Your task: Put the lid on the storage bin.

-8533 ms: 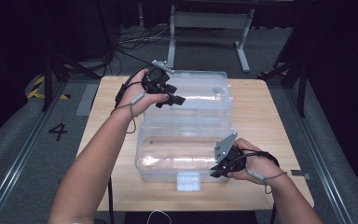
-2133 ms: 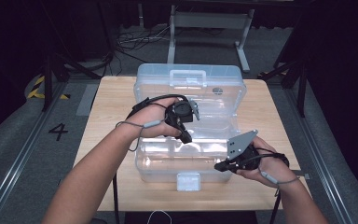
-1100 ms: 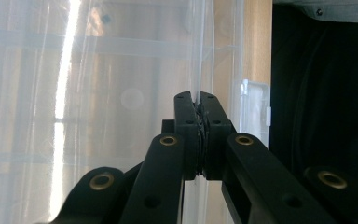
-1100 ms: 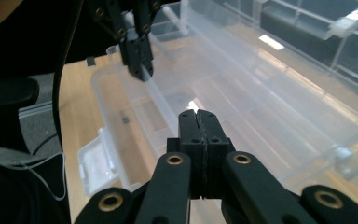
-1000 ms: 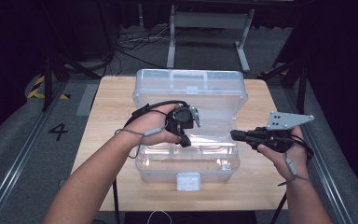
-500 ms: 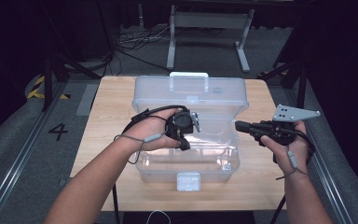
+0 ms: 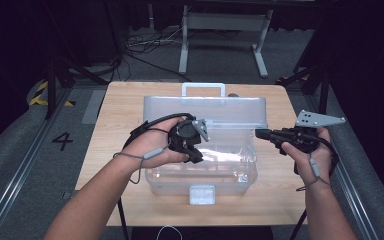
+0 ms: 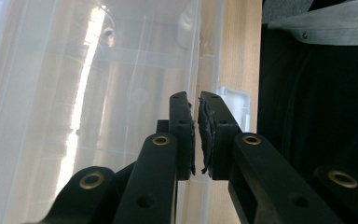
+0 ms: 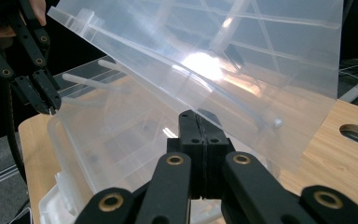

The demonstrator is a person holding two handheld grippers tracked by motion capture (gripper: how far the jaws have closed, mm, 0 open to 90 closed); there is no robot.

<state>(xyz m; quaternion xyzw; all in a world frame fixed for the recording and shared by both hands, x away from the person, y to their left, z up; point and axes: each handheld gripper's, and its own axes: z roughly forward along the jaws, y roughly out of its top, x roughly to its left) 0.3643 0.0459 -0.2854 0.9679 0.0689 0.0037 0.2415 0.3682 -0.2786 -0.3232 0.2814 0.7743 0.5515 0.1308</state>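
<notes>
Looking down from the high view, I have a clear plastic box [image 7: 200,162] sitting across the middle of the wooden table [image 7: 115,120], its long axis running from the left edge to the right edge. Its lid [image 7: 205,107] stands hinged along the far side, leaning partway over the tub, handle on top.

My left gripper [image 7: 196,156] is at the box's left end, and in the left gripper view [image 8: 196,135] the jaws are pinching the thin clear wall of the tub, pads almost together with the plastic between them. My right gripper [image 7: 258,133] hangs just off the lid's right end, pointing toward it; in the right gripper view [image 9: 199,140] its jaws are pressed together on nothing, with the tilted lid [image 9: 242,60] just beyond and above the tips.

What matters for the coming move, as I judge it, is that the lid's free edge lies ahead of and above the right tips, so that hand is the nearer one to push it down or tip it back while the left steadies the tub.

A white latch [image 7: 202,194] sits on the box's near side. Around the table the room is dark, with cables [image 7: 145,45] and a metal stand [image 7: 225,30] on the grey floor beyond the far edge.
</notes>
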